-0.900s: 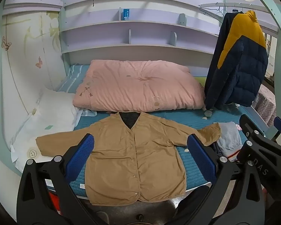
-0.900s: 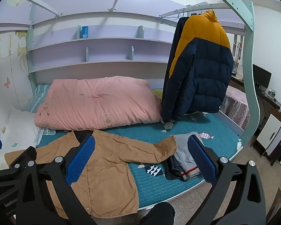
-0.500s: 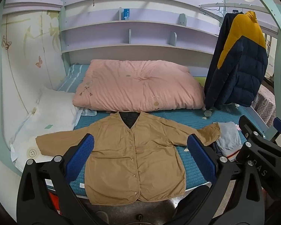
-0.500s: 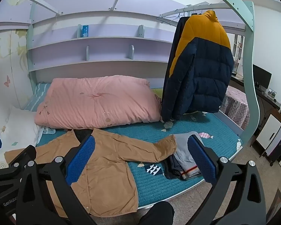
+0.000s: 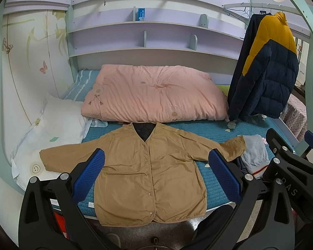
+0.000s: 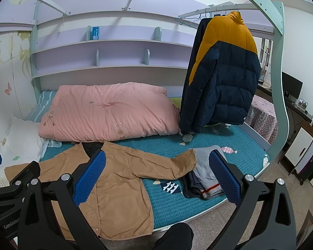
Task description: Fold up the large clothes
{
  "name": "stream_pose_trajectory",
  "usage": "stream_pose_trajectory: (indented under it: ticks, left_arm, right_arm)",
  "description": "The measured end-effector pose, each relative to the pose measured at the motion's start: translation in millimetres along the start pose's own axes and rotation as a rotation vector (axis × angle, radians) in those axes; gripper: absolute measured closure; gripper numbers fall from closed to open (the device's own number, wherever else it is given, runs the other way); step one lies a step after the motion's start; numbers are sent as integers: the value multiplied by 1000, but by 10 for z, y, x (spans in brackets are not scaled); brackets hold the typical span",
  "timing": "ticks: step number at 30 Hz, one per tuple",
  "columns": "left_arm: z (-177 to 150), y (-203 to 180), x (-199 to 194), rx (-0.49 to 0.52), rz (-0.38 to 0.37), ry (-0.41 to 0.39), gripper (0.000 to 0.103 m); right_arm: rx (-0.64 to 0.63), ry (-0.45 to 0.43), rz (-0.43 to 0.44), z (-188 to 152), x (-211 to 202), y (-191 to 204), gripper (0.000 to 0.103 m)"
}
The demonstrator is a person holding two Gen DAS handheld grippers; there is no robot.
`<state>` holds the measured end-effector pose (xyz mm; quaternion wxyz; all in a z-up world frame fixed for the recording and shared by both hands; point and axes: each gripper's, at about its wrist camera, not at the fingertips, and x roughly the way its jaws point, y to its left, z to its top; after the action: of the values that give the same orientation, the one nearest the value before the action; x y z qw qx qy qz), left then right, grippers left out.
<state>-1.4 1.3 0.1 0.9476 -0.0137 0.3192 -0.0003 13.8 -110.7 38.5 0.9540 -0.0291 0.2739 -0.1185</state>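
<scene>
A tan button-front jacket lies flat, front up, on the teal bed mat, sleeves spread left and right, hem at the bed's front edge. It also shows in the right wrist view. My left gripper is open and empty, held in front of the bed above the jacket's hem. My right gripper is open and empty, to the right, over the right sleeve. Neither touches the cloth.
A folded grey and dark garment pile lies by the right sleeve end. A pink quilt lies behind the jacket, a white pillow at left. A navy and yellow puffer coat hangs at right. Shelves line the back wall.
</scene>
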Motion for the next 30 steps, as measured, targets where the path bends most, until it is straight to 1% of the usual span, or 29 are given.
stream_pose_trajectory:
  ticks: [4,6,30]
  left_arm:
    - [-3,15,-1,-7,-13,-3,3]
    - [-42,29,-12,-11,-14,-4,3]
    - [-64,26,24,-11,-13,12,3]
  right_arm:
    - [-3,3,0,-38,-1,11,7]
    - [-7,3,1,-43,-9,38,7]
    - [-15,18,1,-51,9,42,7]
